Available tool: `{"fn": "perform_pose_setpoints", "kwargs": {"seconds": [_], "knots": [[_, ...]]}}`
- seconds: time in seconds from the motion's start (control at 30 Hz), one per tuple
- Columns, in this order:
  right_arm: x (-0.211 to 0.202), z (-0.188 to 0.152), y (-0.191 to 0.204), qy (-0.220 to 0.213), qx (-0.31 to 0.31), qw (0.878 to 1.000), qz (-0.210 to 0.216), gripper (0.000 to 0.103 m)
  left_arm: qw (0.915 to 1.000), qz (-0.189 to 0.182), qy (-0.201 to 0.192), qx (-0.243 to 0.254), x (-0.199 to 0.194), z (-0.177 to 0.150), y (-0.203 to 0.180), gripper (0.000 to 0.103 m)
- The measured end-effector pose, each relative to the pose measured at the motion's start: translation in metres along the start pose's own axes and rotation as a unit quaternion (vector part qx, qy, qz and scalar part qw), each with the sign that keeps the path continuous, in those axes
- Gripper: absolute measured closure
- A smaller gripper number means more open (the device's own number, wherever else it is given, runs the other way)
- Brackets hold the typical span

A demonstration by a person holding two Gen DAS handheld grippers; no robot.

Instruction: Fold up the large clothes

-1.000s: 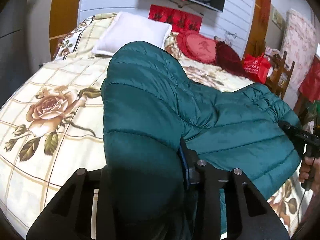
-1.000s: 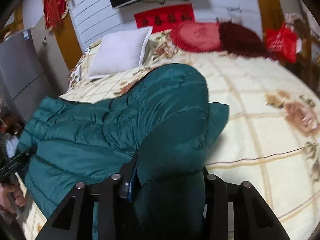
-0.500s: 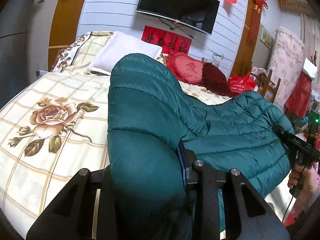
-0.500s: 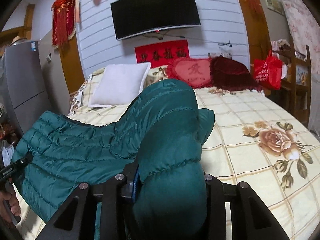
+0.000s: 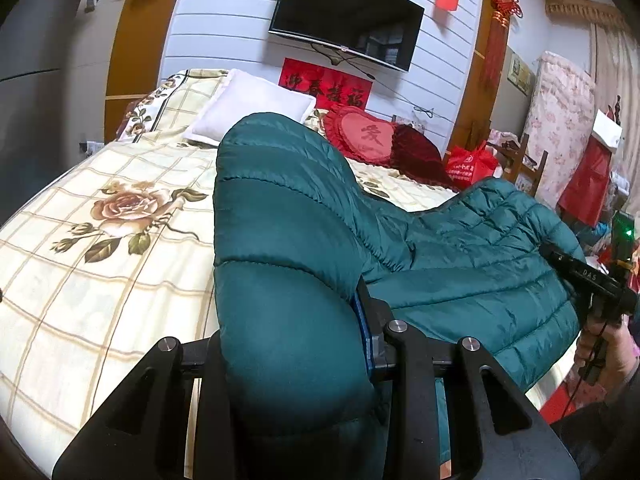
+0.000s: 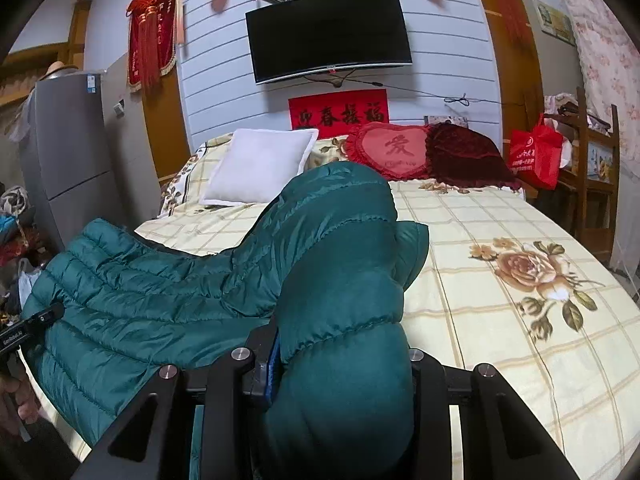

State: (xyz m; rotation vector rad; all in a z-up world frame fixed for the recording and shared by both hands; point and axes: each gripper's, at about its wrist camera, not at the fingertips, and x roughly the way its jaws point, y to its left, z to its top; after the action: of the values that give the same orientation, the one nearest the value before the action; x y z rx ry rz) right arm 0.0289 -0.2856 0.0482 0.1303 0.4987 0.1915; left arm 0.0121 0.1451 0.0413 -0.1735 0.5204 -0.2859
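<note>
A dark green quilted down jacket (image 5: pixel 460 264) hangs between my two grippers above the near edge of the bed (image 5: pixel 100 272). My left gripper (image 5: pixel 292 360) is shut on one puffy sleeve, which bulges up over the jaws and hides the fingertips. My right gripper (image 6: pixel 340 364) is shut on the other sleeve (image 6: pixel 348 272) in the same way. The jacket body (image 6: pixel 132 308) sags between them. The right gripper also shows at the right edge of the left wrist view (image 5: pixel 588 280), and the left gripper at the left edge of the right wrist view (image 6: pixel 28 328).
The bed has a cream checked sheet with rose prints (image 6: pixel 528 272). A white pillow (image 6: pixel 260 168) and red heart cushions (image 6: pixel 392 152) lie at its head. A TV (image 6: pixel 328 36) hangs on the wall. A fridge (image 6: pixel 72 152) stands left, a red bag (image 6: pixel 536 152) and wooden shelf right.
Both grippers have risen and tilted up with the sleeves still held; the jacket is lifted higher off the bed and more of the wall and TV shows.
</note>
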Motion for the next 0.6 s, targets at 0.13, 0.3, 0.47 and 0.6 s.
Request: {"fn": "perform_pose_setpoints", "kwargs": {"seconds": [0.13,0.3,0.47,0.6], "knots": [[-0.013,-0.012,0.001,-0.003,0.005,1.000,0.001,0.069,1.0000,0.006,-0.005,0.006,-0.008,-0.009,-0.005,0.074],[-0.001,-0.027,-0.003,-0.003,0.007,1.000,0.009,0.069,0.9996,0.024,0.004,0.014,0.010,-0.023,-0.001,0.074],[0.025,-0.031,-0.004,0.018,-0.001,1.000,0.009,0.069,0.9990,0.038,0.022,-0.002,0.029,-0.035,0.009,0.072],[0.043,-0.036,-0.014,0.051,0.017,0.998,0.014,0.066,0.9978,0.043,0.045,-0.022,0.037,-0.040,0.015,0.053]]}}
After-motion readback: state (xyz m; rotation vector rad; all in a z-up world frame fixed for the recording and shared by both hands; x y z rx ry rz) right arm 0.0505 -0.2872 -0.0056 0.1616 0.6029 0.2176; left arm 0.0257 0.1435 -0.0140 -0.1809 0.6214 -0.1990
